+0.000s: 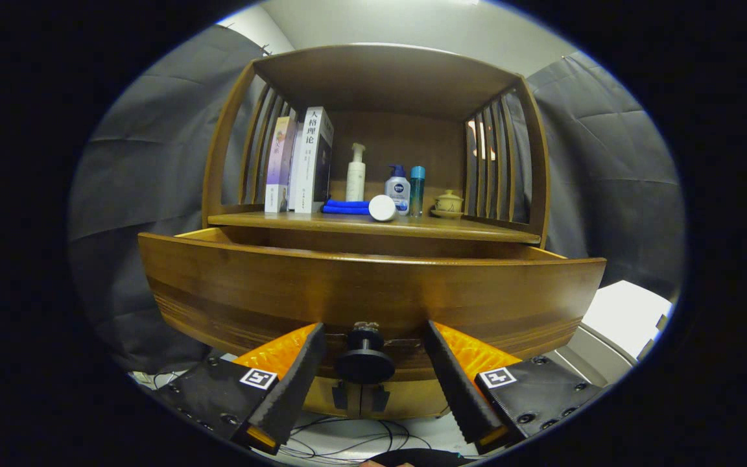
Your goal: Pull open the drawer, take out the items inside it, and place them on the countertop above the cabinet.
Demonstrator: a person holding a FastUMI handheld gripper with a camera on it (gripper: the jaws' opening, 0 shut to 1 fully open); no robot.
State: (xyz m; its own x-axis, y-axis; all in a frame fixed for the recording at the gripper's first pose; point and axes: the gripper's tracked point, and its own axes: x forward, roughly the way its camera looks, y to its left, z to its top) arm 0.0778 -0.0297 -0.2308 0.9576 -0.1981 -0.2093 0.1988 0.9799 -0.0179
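We see the drawer point(373, 292) of the wooden cabinet point(380, 78) pulled well out toward us, its curved front panel standing forward of the shelf edge, so we judge the first step of the task done or nearly so. The gripper point(367, 363) has its two fingers spread apart on either side of the dark round knob point(365, 360) on the drawer front; the knob sits between them, and neither finger appears to press on it, so we read the tool as released rather than clenched. From this low angle the front panel hides the inside of the drawer, and we cannot tell what items lie in it or how many. The countertop point(477, 228) above the drawer already carries a row of things: upright books point(305, 162) near the slatted side, a white pump bottle point(355, 174), a folded blue cloth point(346, 207) with a white round jar point(382, 208) beside it, a blue-capped pump bottle point(398, 189), a slim teal bottle point(417, 190) and a small lidded cup point(449, 202) on a saucer. Whether any of these came from the drawer we cannot say. What remains, as we judge it, is lifting above the front panel, reaching in, taking out whatever is there, and setting it on a bare stretch of countertop.
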